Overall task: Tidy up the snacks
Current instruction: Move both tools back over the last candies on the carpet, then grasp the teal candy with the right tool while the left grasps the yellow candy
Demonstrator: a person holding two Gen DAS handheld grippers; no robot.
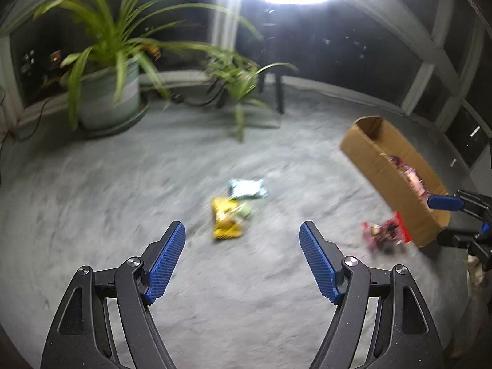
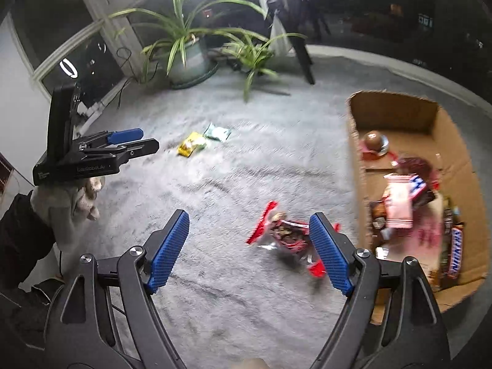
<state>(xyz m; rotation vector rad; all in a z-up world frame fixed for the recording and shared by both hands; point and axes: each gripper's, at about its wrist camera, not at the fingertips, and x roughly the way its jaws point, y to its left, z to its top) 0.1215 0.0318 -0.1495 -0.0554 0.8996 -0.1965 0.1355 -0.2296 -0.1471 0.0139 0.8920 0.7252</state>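
Observation:
A yellow snack pack (image 1: 227, 219) and a pale green pack (image 1: 247, 188) lie together on the grey carpet ahead of my open, empty left gripper (image 1: 243, 240). They also show in the right wrist view, yellow (image 2: 190, 144) and green (image 2: 217, 132). A red snack packet (image 2: 286, 233) lies just left of the cardboard box (image 2: 396, 113), close above my open, empty right gripper (image 2: 249, 230); it also shows in the left wrist view (image 1: 386, 233). The box (image 1: 369, 150) holds several snacks, among them a Snickers bar (image 2: 455, 252). The left gripper (image 2: 129, 141) appears at the left in the right wrist view.
A large potted plant (image 1: 107, 92) and a smaller plant (image 1: 236, 83) stand at the far edge of the carpet by dark windows. A black stand leg (image 2: 304, 58) and cables are near them. A bright lamp glares overhead.

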